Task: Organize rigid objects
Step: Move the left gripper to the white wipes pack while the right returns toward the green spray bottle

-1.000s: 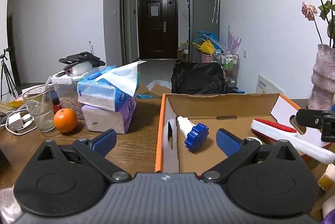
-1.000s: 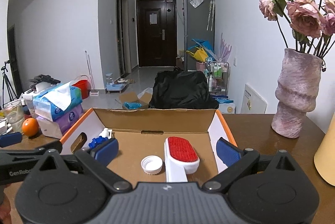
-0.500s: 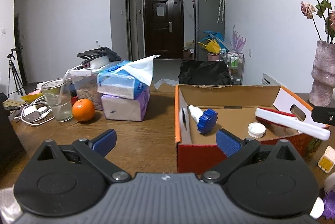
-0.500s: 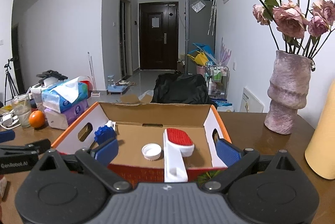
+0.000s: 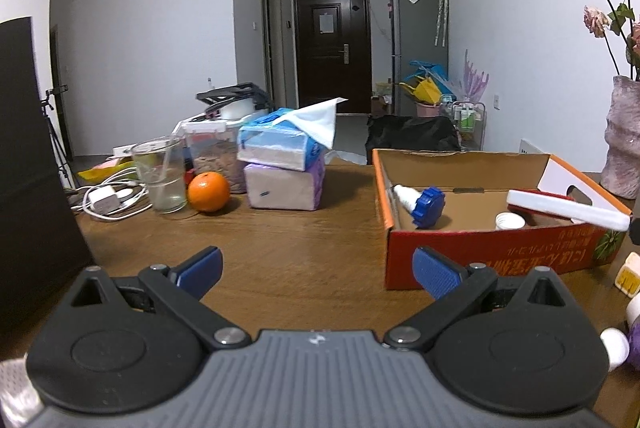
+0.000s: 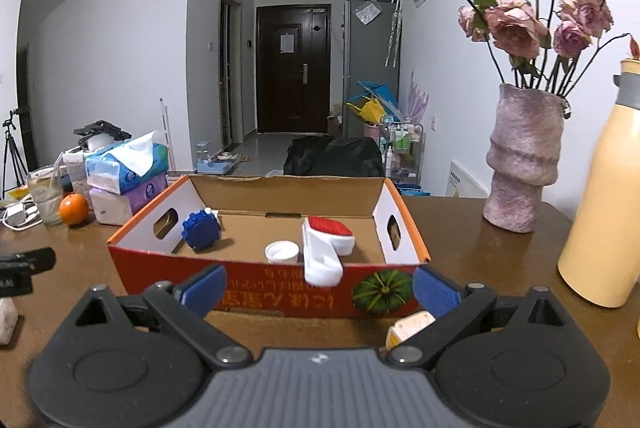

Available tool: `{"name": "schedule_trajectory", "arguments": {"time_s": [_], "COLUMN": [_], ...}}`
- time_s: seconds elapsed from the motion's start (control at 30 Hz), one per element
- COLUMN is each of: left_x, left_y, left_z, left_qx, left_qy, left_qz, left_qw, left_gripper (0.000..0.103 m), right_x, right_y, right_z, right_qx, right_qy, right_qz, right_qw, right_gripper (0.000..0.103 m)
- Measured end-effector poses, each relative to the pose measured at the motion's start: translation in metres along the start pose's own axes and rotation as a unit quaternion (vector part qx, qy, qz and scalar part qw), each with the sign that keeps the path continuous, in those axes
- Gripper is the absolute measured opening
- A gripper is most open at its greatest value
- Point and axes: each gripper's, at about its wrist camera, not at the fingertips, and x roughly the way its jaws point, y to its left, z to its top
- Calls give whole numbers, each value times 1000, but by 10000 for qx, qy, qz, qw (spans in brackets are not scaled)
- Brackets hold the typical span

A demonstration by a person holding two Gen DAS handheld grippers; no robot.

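Observation:
An open cardboard box with a red front wall stands on the wooden table. Inside it lie a white brush with a red pad, a white cap and a white bottle with a blue knob. The brush handle rests over the front wall. My right gripper is open, just in front of the box, holding nothing. Left of the box, my left gripper is open over bare table. A small cream-and-yellow item lies by the box's near right corner.
Stacked tissue packs, an orange, a glass, a white charger with cables and a lidded container stand at the left. A pink vase of roses and a yellow bottle stand right. A dark panel rises at far left.
Both grippers have drawn back from the box toward the near table edge. The brush, earlier between the right fingers, now lies in the box, its handle over the front wall.

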Motion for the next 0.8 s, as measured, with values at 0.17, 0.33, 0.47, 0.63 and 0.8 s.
{"name": "schedule_trajectory", "arguments": {"time_s": [0.17, 0.33, 0.47, 0.63, 0.8], "left_x": [-8, -18, -27, -30, -27], "left_y": [12, 31, 46, 66, 81], "left_z": [-13, -24, -32, -42, -50], "left_qx": [41, -76, -159, -248, -302], "left_qy": [57, 136, 155, 278, 454], "left_qz": [181, 233, 329, 471, 504], "left_qw": [9998, 9996, 9992, 9982, 9972], "left_gripper": [103, 103, 103, 103, 103], "right_x": [-15, -27, -36, -48, -58], "right_y": [0, -2, -5, -5, -5], "right_z": [-15, -30, -42, -59, -76], "right_qx": [37, 147, 218, 220, 213], "right_qy": [13, 96, 176, 317, 441], "right_qz": [-100, -244, -391, -573, -737], "right_qw": [9999, 9995, 9988, 9976, 9961], "right_gripper": [100, 100, 100, 100, 100]}}
